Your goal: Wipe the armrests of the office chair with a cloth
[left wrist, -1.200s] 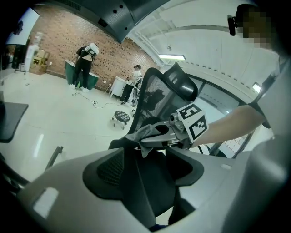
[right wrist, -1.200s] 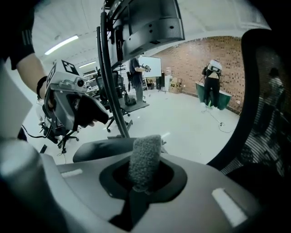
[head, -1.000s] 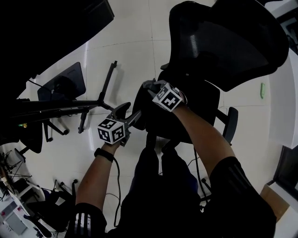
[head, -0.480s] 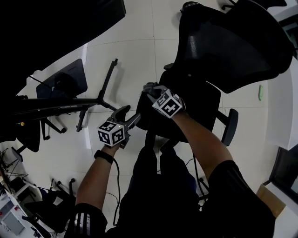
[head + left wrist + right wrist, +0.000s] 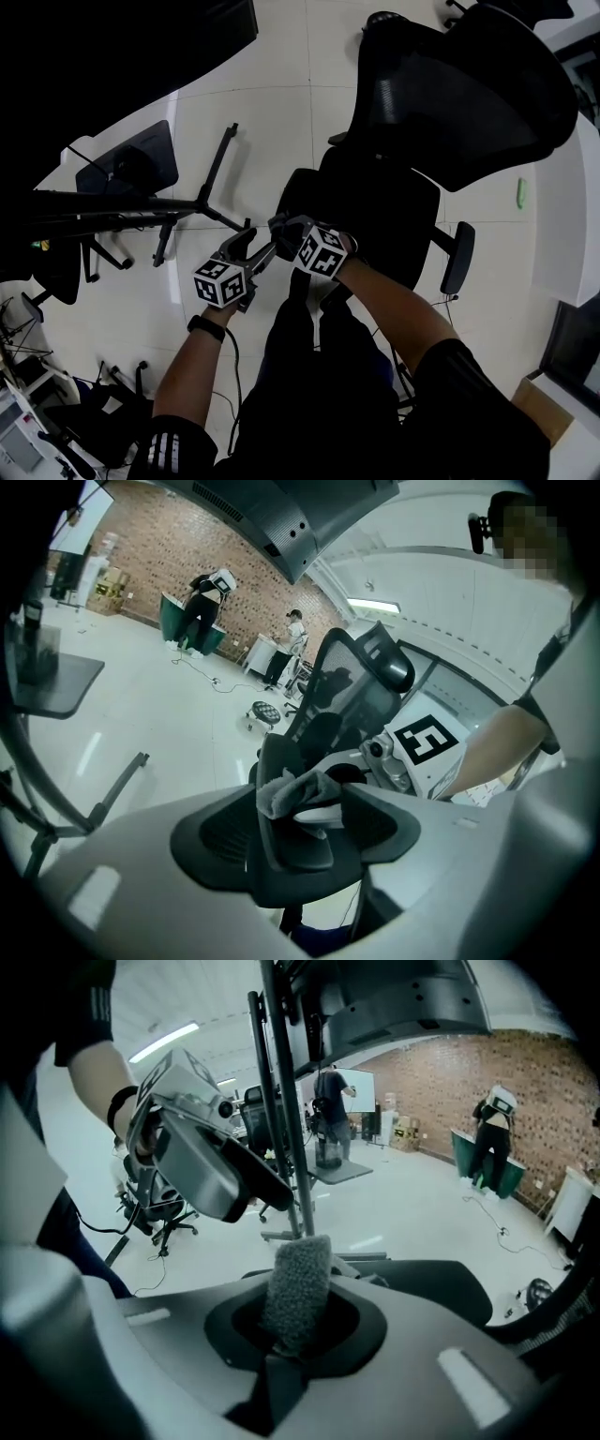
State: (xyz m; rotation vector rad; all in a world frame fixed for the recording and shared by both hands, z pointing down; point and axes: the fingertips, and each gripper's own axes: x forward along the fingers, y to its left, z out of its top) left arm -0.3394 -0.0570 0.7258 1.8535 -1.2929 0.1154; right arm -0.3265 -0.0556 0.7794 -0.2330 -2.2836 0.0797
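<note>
The black office chair (image 5: 459,94) stands in front of me, its mesh back at the upper right. Its left armrest (image 5: 302,192) lies beside my hands and its other armrest (image 5: 457,258) is farther right. My right gripper (image 5: 286,228) is shut on a grey cloth (image 5: 298,1288), which rests on that left armrest's pad (image 5: 295,841). The cloth (image 5: 292,789) shows as a bunch on top of the pad. My left gripper (image 5: 251,246) has one jaw on each side of the pad's near end and is shut on it.
A black stand with spread legs (image 5: 211,173) lies on the white tiled floor to the left. Another dark chair (image 5: 127,164) sits beyond it. Two people (image 5: 206,607) work far across the room by a brick wall. My legs are below the seat.
My right gripper has slid the cloth along the armrest toward me, close to the left gripper. The left gripper has shifted slightly nearer too.
</note>
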